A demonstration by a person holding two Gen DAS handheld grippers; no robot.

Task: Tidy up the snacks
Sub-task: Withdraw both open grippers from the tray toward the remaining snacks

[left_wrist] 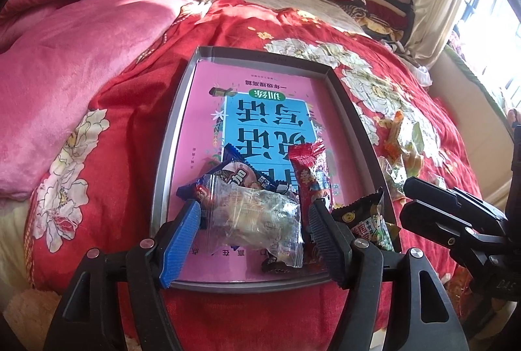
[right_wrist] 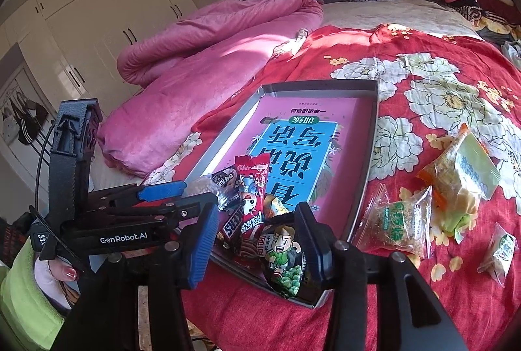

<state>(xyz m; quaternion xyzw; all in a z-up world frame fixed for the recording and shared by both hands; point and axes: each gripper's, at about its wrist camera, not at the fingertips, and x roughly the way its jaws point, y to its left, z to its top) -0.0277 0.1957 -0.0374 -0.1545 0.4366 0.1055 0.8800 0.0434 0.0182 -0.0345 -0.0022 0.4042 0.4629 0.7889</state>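
Bottom of frame, the left gripper point(left_wrist: 254, 220) sits wide around a clear crinkly snack packet point(left_wrist: 260, 217) and the right gripper point(right_wrist: 257, 240) loosely around a black cartoon snack pouch point(right_wrist: 286, 256), both dropped inside the shallow grey cardboard tray point(right_wrist: 364, 188), so next is backing off toward the loose packets point(right_wrist: 456, 185) at right.

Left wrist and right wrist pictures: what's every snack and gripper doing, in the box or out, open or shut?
left gripper: open, around the clear packet, not pinching.
right gripper: open, around the black packet.
clear packet: lying in the box.
black packet: in the box's near corner.
red packet: in the box.
box: open, on the bedspread.
green-label packet: out, on the bedspread.
wardrobe doors: shut.
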